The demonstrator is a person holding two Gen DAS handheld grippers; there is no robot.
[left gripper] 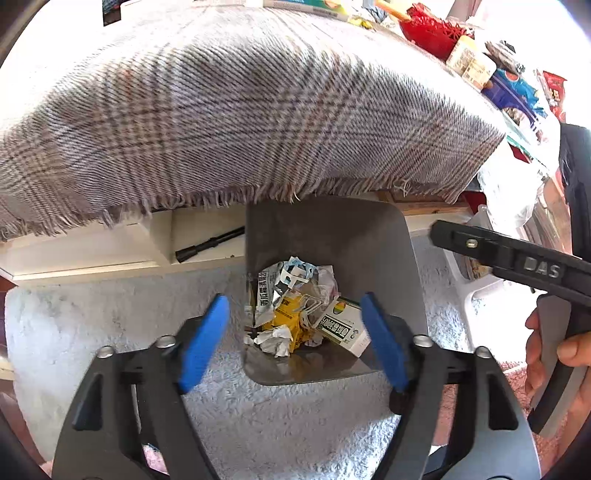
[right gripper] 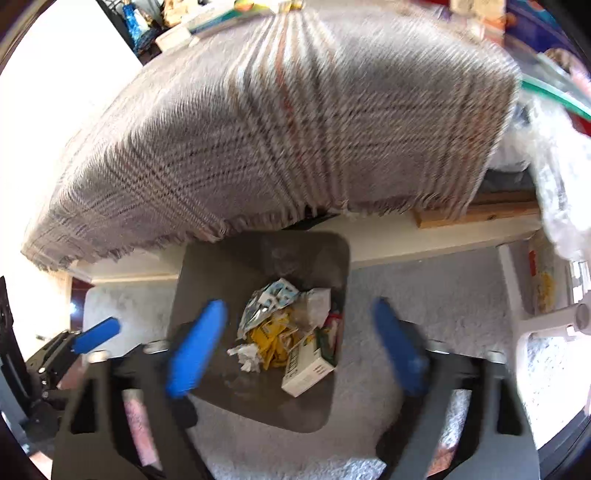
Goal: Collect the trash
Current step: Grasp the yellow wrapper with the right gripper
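A grey trash bin [left gripper: 406,273] stands on the pale carpet below the table edge; it also shows in the right wrist view [right gripper: 207,280]. Inside lie crumpled wrappers [left gripper: 291,277], yellow packaging [left gripper: 288,317], a white paper ball [left gripper: 275,339] and a white and green carton [left gripper: 341,326]. The same carton [right gripper: 308,365] and yellow packaging [right gripper: 271,339] show in the right wrist view. My left gripper [left gripper: 295,339] hangs open and empty above the bin. My right gripper [right gripper: 299,347] is also open and empty above the bin.
A plaid fringed cloth [left gripper: 240,110] covers the table above the bin. Snack packs and a red basket [left gripper: 432,29] lie on the table at the far right. A black rod [left gripper: 210,243] lies on a white shelf. A white stool [right gripper: 546,325] stands at right.
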